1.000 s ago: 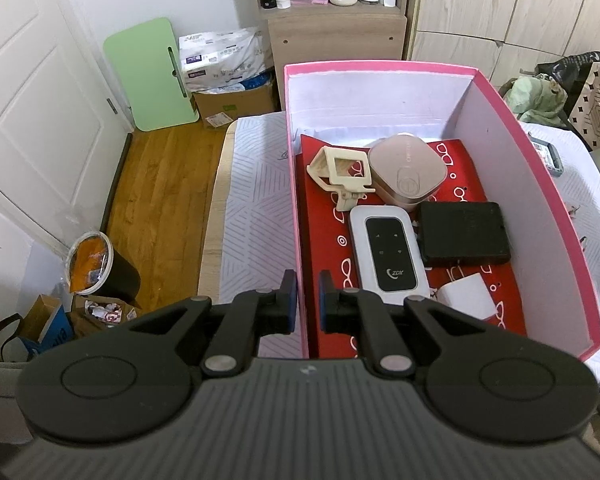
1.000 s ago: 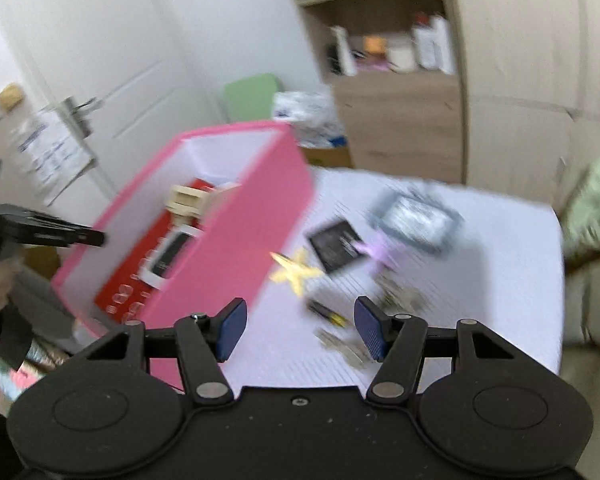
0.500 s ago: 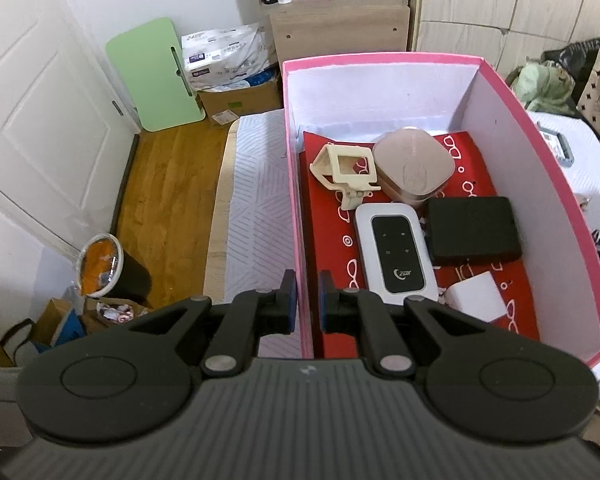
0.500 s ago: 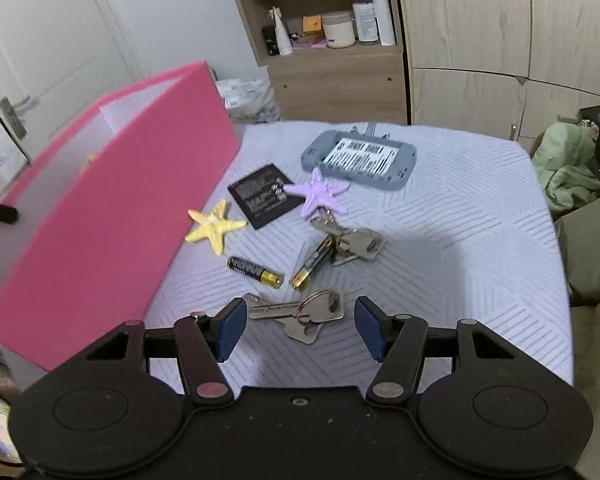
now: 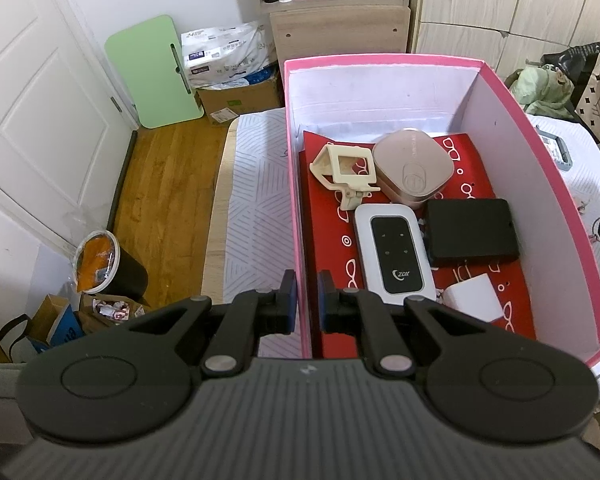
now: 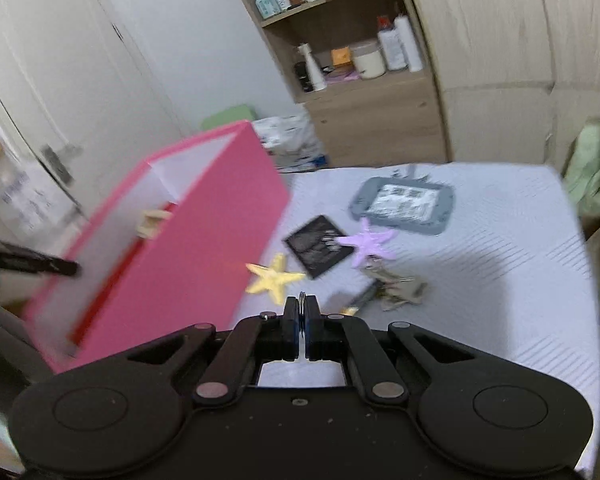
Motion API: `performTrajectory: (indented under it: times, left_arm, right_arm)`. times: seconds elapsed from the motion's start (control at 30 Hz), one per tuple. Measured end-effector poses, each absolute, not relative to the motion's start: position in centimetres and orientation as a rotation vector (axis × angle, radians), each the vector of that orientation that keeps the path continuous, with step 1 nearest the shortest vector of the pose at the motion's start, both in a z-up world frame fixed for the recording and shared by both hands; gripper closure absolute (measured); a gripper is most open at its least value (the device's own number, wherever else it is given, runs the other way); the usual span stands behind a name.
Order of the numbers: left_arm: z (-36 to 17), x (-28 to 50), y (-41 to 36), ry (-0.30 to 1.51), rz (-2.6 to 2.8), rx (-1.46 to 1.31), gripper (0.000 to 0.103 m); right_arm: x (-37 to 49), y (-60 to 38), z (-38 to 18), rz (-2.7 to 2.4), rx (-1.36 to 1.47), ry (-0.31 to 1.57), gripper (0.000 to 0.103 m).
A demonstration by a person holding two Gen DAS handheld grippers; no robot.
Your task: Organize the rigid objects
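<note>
We pinch the pink box wall in the left gripper, the right gripper fingers have just closed on a key ring at lower centre, next lifting it into the box.

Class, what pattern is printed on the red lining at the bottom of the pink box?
The red lining carries small white eyeglasses and rings, clearest in the left wrist view.

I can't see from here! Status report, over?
Left gripper clamped on pink box wall. Right gripper just closed on key ring. Nothing blocking the box.
</note>
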State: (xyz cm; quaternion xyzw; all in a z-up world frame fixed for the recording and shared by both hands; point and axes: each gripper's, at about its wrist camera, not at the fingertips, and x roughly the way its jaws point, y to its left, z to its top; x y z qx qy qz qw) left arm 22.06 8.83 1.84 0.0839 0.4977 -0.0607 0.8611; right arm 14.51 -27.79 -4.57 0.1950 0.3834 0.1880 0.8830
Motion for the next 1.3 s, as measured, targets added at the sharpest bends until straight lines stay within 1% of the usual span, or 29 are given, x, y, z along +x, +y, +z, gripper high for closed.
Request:
performTrajectory:
  times: [0.17, 0.27, 0.47, 0.63, 0.7, 0.73, 0.77, 0.93, 1.1, 1.2, 1.23, 1.3]
  left_arm:
    - [1.9, 22.1, 8.8, 1.043, -0.127, 0.181, 0.095]
    - [1.9, 22.1, 8.8, 1.042, -0.127, 0.18, 0.095]
    - [1.9, 22.0, 8.5, 1.053, -0.121, 0.206, 0.095]
    - [2.0, 21.8, 8.5, 1.056, -0.121, 0.223, 0.095]
    - [1.9, 21.7, 8.6, 1.054, -0.12, 0.216, 0.095]
    - [2.0, 21.7, 8.7, 1.053, -0.117, 0.212, 0.098]
    - [2.0, 21.7, 8.8, 1.05, -0.108, 0.208, 0.098]
    - [2.5, 21.5, 8.9, 1.03, -0.102, 0.193, 0.1]
    - [2.4, 21.5, 8.5, 1.021, -0.086, 0.199, 0.1]
    - [2.3, 21.6, 8.6, 1.025, -0.082, 0.188, 0.1]
    - [2.4, 21.6, 8.7, 1.026, -0.081, 0.182, 0.1]
    - [2.3, 21.7, 8.8, 1.025, -0.08, 0.174, 0.1]
  right_arm:
    - [14.9, -27.4, -2.8, 0.51, 0.52, 0.781, 0.098]
    - [15.1, -26.5, -0.8, 0.567, 0.529, 0.74, 0.098]
    - [15.3, -23.5, 3.9, 0.642, 0.444, 0.683, 0.098]
    - [16.1, -20.2, 6.0, 0.726, 0.366, 0.728, 0.098]
    - [16.5, -18.8, 6.0, 0.772, 0.363, 0.755, 0.098]
    - [16.6, -18.2, 5.8, 0.797, 0.361, 0.767, 0.098]
    - [16.7, -17.5, 5.4, 0.818, 0.359, 0.78, 0.098]
    - [17.7, -14.2, 2.1, 0.872, 0.351, 0.88, 0.098]
    - [18.7, -11.7, -0.8, 0.896, 0.313, 0.942, 0.098]
    - [19.2, -10.3, -1.6, 0.873, 0.246, 0.964, 0.09]
    - [19.3, -10.4, -1.5, 0.854, 0.233, 0.947, 0.083]
    - [19.1, -11.3, -0.9, 0.847, 0.239, 0.906, 0.074]
